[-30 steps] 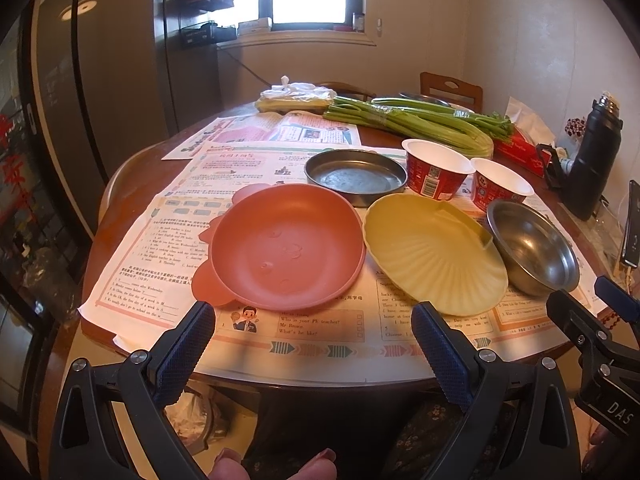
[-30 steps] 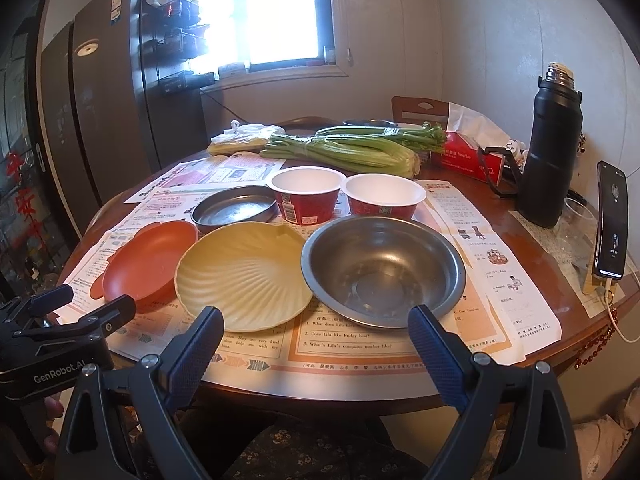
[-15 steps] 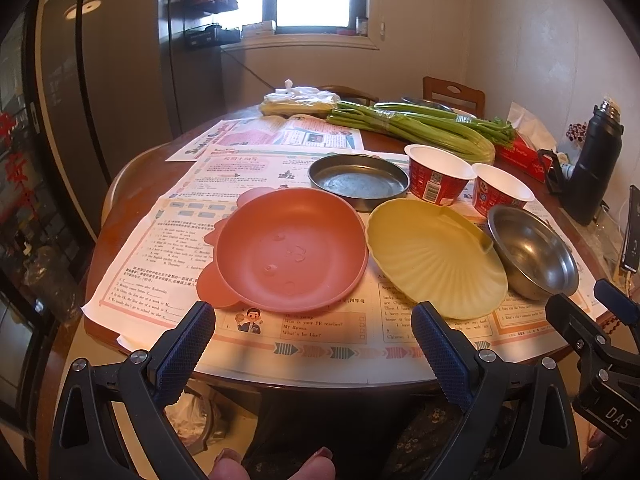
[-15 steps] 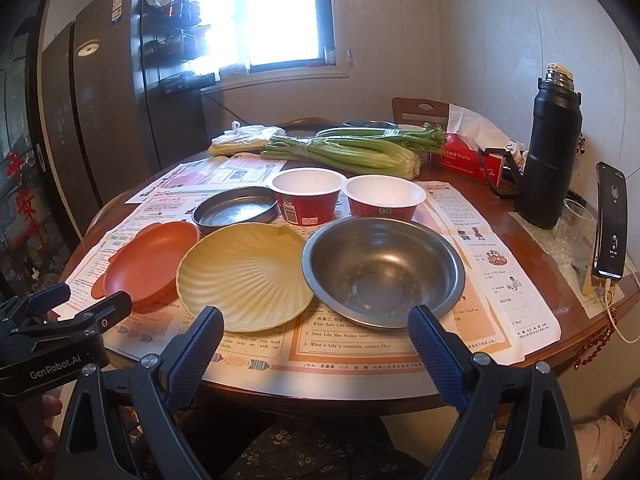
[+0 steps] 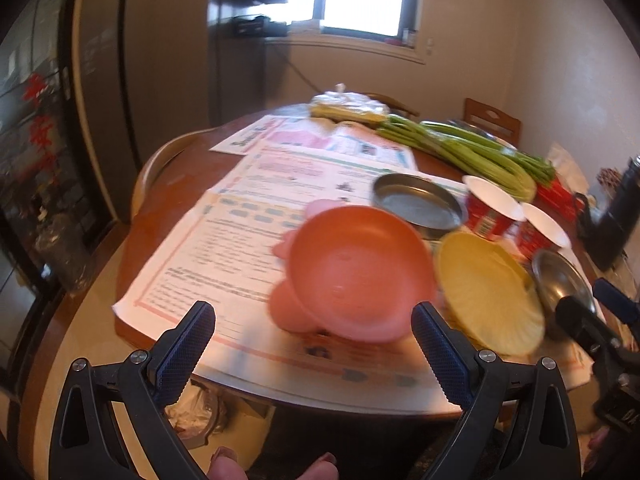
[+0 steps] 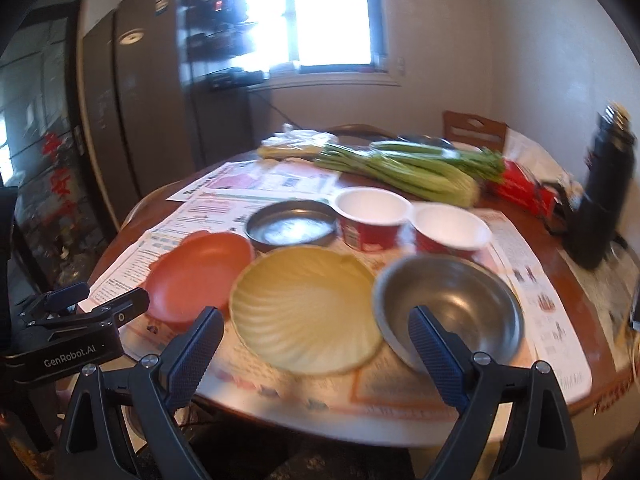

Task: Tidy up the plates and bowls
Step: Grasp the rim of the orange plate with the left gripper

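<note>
Six dishes lie close together on the paper-covered table (image 6: 568, 396), none stacked yet: a pink plate (image 5: 360, 276) at the near left, a yellow plate (image 6: 306, 310) touching it on the right, a steel bowl (image 6: 452, 312) beside that, and behind them a dark pan (image 6: 292, 226) and two red cups (image 6: 370, 216). The crowding is the main risk, as I judge it: a finger slid under the pink plate's rim could shove it into the yellow plate and push the row toward the cups, or drag the loose paper (image 5: 224, 248) with everything on it. Shallow, smooth rims may also slip from a two-finger pinch and tip. Both views are blurred, so fine contact cannot be judged. The left gripper (image 5: 312, 354) hangs spread wide and empty just off the table's near edge, the pink plate directly ahead between its fingers' line but apart from them. The right gripper (image 6: 312, 350) is likewise spread and empty, facing the gap between yellow plate and steel bowl, touching neither.
</note>
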Motion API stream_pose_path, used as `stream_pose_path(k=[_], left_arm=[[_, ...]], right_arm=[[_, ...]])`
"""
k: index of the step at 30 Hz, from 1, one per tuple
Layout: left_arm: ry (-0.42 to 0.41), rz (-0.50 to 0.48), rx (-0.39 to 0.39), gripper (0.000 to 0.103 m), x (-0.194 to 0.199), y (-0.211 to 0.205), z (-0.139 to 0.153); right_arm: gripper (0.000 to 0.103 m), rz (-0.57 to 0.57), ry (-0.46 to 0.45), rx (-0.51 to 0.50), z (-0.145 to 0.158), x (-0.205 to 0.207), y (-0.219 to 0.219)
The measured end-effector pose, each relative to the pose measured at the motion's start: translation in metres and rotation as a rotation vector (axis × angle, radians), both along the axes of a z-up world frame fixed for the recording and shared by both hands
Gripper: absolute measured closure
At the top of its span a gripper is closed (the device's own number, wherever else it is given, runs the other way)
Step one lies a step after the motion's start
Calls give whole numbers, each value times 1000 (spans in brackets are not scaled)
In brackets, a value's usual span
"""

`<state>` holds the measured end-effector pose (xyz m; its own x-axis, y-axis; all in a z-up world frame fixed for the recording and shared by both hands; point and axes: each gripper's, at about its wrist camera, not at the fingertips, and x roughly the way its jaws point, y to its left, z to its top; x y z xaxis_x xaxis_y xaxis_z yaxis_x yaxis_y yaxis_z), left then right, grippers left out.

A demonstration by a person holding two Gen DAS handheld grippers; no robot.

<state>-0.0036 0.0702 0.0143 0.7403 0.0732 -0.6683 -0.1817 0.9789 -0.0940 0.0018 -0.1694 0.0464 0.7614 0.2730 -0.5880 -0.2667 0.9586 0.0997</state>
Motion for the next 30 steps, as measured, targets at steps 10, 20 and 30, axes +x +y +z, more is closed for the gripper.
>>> stream_pose_path(k=[10, 20, 30], left_arm=[[113, 9, -92, 4, 34, 34, -25], [179, -10, -87, 4, 60, 31, -43], [210, -18, -60, 5, 68, 21, -54]], right_arm=[[10, 191, 82, -64, -2, 74, 65], [28, 280, 208, -132, -31, 133, 106], [45, 318, 223, -216, -53, 147, 122]])
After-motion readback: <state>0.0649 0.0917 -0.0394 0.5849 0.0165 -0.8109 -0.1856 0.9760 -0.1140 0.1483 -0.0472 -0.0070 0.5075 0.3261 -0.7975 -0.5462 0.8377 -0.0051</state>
